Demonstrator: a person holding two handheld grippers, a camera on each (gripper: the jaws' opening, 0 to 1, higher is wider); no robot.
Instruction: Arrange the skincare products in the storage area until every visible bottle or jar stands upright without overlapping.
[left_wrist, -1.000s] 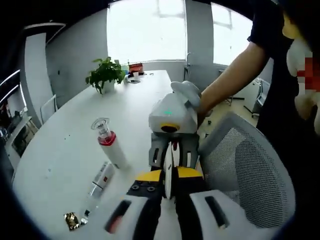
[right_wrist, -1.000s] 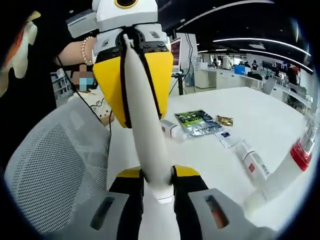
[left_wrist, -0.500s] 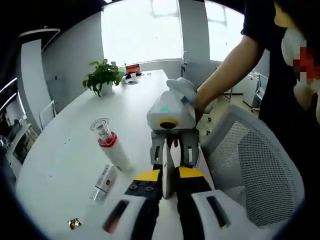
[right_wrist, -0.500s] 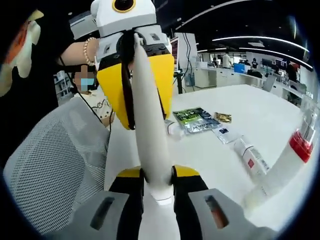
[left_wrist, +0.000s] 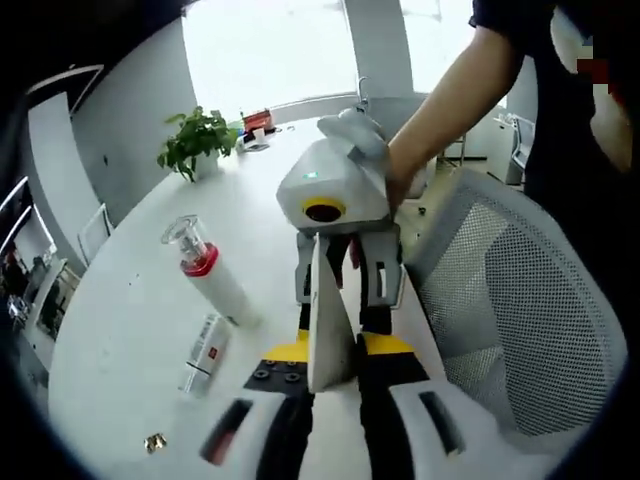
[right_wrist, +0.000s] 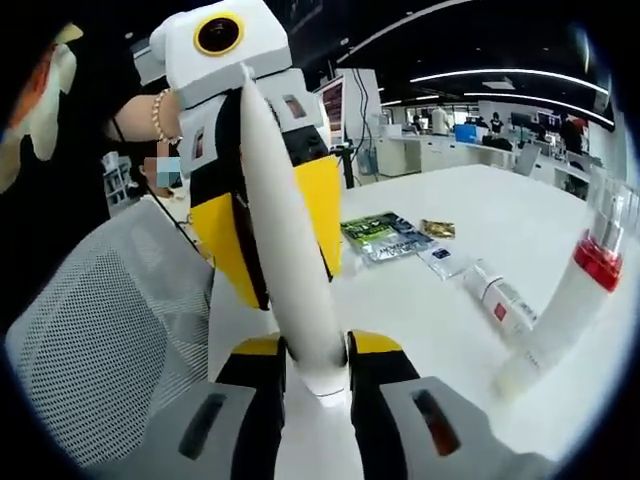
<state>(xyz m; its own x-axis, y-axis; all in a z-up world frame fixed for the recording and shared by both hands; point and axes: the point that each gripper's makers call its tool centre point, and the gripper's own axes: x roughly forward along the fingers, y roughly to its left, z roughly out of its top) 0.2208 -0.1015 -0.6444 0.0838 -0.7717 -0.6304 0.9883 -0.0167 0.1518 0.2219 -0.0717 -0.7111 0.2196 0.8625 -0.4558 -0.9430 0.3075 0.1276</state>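
White plastic, long and flattened, the squeeze tube (left_wrist: 327, 320) is pinched at both ends at once above the near edge of the white desk (left_wrist: 130, 330): the left tongs (left_wrist: 330, 375) are pressed onto one end of it, and in the right gripper view the right tongs (right_wrist: 312, 365) clamp the other end, where the tube (right_wrist: 285, 250) rises away from the camera toward the yellow-and-white body of the other gripper. Each view shows the opposing gripper head-on, held by the person's hand (left_wrist: 385, 165), with the tube spanning between the two.

On the desk, well apart from the held tube, a tall white bottle with a red collar and clear cap (left_wrist: 205, 275) stands leaning, its base on the desktop; the right gripper view shows it (right_wrist: 570, 300) tilted too. Just beside its base lies a small white tube with a red label (left_wrist: 205, 350), flat on its side (right_wrist: 500, 300). A small gold foil sachet (left_wrist: 155, 441) lies nearer the left gripper. Further along the desk lie a green printed packet (right_wrist: 385, 235), another gold sachet (right_wrist: 436, 229) and a small white sachet (right_wrist: 447, 259). A grey mesh office chair (left_wrist: 520, 320) stands against the desk edge, and a green potted plant (left_wrist: 195, 145) sits at the far end
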